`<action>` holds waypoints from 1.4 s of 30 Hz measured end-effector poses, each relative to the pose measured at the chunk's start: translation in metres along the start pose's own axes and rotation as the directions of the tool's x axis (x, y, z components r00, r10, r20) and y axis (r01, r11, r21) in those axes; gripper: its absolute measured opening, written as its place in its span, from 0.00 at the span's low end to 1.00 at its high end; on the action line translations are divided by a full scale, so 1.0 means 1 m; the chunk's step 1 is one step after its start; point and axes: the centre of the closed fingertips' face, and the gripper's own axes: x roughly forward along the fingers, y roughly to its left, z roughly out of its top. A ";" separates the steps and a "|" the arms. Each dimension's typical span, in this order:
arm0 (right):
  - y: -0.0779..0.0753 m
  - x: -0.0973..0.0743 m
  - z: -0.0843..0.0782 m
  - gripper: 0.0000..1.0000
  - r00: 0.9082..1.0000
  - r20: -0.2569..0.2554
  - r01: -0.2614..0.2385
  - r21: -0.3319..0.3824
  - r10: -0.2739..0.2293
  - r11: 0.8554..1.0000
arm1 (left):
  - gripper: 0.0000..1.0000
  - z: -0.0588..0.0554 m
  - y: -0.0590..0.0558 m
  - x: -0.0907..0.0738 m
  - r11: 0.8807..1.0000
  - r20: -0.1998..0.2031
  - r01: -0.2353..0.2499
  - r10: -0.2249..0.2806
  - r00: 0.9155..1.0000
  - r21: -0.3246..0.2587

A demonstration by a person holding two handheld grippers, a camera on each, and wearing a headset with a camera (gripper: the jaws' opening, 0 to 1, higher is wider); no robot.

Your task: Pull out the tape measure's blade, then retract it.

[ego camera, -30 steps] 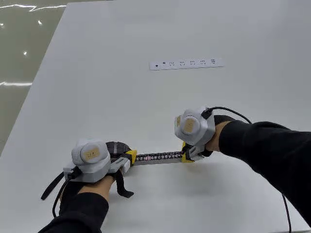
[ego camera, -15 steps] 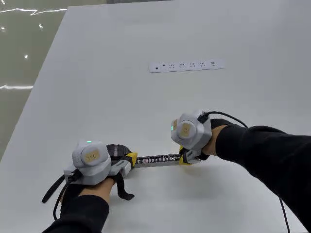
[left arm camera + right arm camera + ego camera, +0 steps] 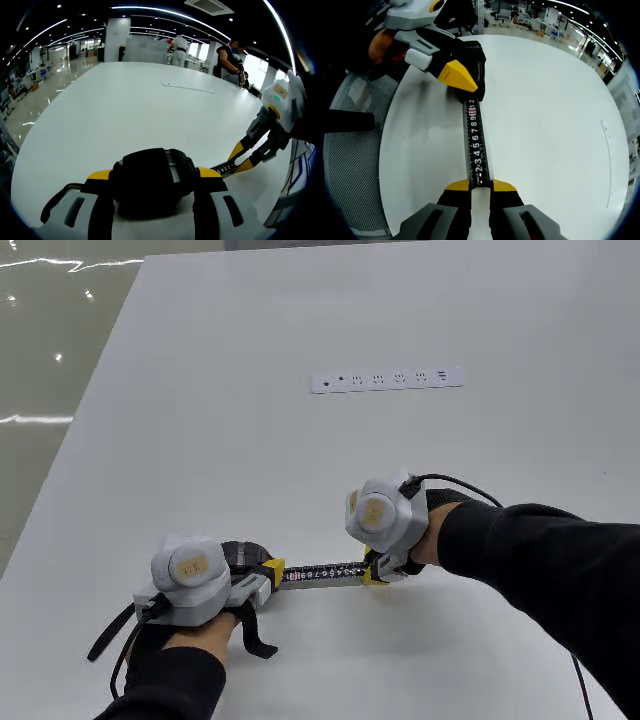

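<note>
Blade (image 3: 476, 145) shorter than a second ago: right gripper (image 3: 481, 186) pinching its tip, left gripper (image 3: 155, 175) clamping the case (image 3: 150, 192) near table's (image 3: 300, 320) front edge, so retract underway.

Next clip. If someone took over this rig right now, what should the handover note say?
Left claw: shut on the tape measure case, held low on the white table.
Right claw: shut on the tip of the blade.
Done: the blade is out a short stretch and runs straight between the two claws. That stretch looks shorter than a second ago, so the retract seems to be under way.
Left: ease the blade back until it is fully in the case, then let go.
</note>
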 end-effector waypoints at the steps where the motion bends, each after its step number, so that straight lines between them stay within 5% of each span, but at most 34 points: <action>1: 0.000 0.000 0.000 0.08 1.000 0.002 0.000 0.000 0.000 1.000 | 0.58 0.000 0.000 0.000 1.000 0.000 0.000 0.000 1.000 -0.001; 42: -0.001 0.006 0.017 0.08 0.999 0.054 0.001 0.022 -0.002 1.000 | 0.58 -0.001 0.000 -0.001 1.000 -0.005 0.005 -0.005 1.000 0.009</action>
